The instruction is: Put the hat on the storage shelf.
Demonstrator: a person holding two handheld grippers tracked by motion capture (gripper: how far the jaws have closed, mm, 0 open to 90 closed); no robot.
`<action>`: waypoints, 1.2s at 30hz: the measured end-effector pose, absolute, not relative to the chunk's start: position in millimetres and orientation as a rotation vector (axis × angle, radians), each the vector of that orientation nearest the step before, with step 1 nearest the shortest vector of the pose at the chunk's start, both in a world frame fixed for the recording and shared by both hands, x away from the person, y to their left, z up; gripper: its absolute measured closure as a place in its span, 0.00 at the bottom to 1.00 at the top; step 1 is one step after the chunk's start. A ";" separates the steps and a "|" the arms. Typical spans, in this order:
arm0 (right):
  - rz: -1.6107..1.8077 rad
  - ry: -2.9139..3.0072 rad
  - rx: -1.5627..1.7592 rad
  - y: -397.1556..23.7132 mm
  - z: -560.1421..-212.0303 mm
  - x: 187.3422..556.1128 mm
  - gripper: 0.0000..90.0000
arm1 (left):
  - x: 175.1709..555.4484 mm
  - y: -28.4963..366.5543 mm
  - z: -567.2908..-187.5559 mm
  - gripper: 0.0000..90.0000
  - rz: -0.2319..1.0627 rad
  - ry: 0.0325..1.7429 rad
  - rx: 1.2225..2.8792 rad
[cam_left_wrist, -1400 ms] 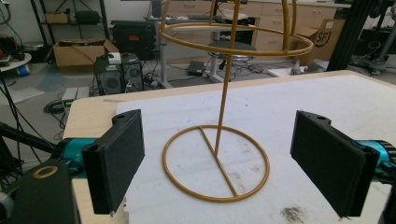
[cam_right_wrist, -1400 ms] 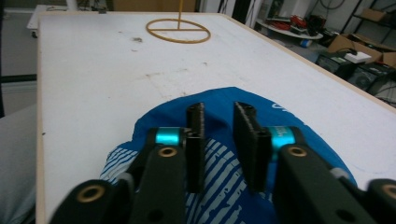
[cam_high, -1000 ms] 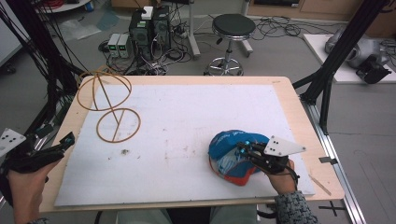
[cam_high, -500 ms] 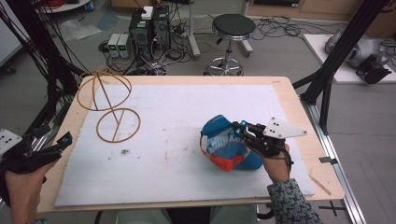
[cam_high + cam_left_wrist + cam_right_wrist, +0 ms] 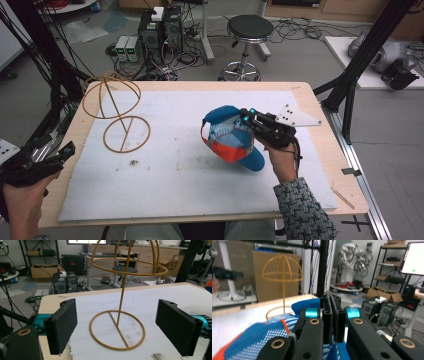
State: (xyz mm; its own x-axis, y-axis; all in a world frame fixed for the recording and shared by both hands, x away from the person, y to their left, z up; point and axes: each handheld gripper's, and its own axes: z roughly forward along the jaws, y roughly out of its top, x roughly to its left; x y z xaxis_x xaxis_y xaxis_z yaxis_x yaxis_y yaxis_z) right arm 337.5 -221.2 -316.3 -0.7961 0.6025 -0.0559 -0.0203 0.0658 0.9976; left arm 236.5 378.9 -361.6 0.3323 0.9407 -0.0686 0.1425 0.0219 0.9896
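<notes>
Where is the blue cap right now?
In the high view the blue cap hangs mid-table, right of the gold wire stand, pinched in the right gripper.

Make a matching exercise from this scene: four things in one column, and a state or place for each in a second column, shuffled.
Things
1. cap
2. hat stand
3. left gripper
4. right gripper

States or places
A. jaws wide apart, nothing between them
B. stands bare at the table's far left
C. held up off the white mat, pinched at its edge
D. jaws shut together on fabric

Pairs: 1-C, 2-B, 3-A, 4-D
</notes>
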 end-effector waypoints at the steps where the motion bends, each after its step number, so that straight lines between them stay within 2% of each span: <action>1: 1.790 1.878 0.575 -217.3 -311.3 343.0 0.99 | 236.3 379.2 -361.6 0.20 0.850 1.067 1.417; 16: 1.749 1.865 0.490 -160.3 -256.6 376.4 0.99 | 236.7 378.1 -361.0 0.20 0.838 1.054 1.414; 36: 1.855 1.864 0.453 -73.1 -216.0 416.9 0.99 | 239.5 377.0 -363.1 0.20 0.818 1.048 1.414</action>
State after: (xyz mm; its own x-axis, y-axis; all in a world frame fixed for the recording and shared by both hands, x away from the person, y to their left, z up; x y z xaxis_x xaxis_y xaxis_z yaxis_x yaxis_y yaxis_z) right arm 416.9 -73.1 -216.0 -0.8358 0.5406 -0.0952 -0.0927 0.0320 0.9952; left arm 239.5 377.0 -363.1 0.3612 0.9286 -0.0848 0.1426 0.0349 0.9892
